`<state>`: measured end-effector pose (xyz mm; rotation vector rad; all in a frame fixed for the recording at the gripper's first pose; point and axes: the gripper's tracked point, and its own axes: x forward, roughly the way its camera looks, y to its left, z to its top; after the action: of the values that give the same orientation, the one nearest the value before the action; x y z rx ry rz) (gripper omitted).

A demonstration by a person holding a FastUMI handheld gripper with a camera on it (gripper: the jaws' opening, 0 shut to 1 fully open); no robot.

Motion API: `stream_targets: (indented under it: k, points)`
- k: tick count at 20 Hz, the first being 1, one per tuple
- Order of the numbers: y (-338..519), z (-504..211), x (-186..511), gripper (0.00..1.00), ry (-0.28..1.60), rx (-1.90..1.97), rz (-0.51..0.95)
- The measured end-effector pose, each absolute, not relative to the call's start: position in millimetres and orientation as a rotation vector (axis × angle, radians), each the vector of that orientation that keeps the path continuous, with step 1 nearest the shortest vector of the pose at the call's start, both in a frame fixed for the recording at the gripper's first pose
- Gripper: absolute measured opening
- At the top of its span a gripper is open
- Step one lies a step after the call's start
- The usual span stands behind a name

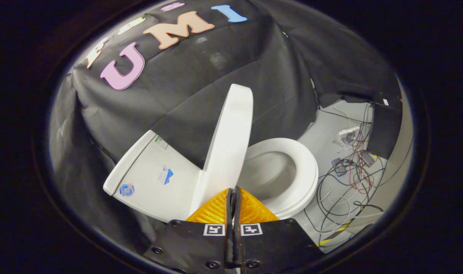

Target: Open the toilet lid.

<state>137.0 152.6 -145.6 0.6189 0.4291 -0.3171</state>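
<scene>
The toilet [147, 182] is sitting against the black cloth, its lid [227, 144] standing nearly upright beside the seat [300, 171]; the opening step is looking almost done. The gripper [233, 194], fingers pressed together and gripping nothing, is nearing the lid's lower edge, probably needing only a final nudge back

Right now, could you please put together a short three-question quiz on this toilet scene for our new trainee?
1. True or false: the toilet lid is raised, standing up off the seat.
2. The gripper fingers are: A) wide apart, B) closed together with nothing between them, C) clamped on the seat.
3. What lies on the floor beyond the bowl?

Key
1. True.
2. B; the tips sit just before the lid's lower edge.
3. A tangle of cables.
</scene>
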Motion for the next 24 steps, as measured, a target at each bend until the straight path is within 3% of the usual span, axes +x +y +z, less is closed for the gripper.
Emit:
stream_targets:
  k: [24]
  points:
    - [219, -76, 171, 0.01, 0.363, 0.464, -0.221]
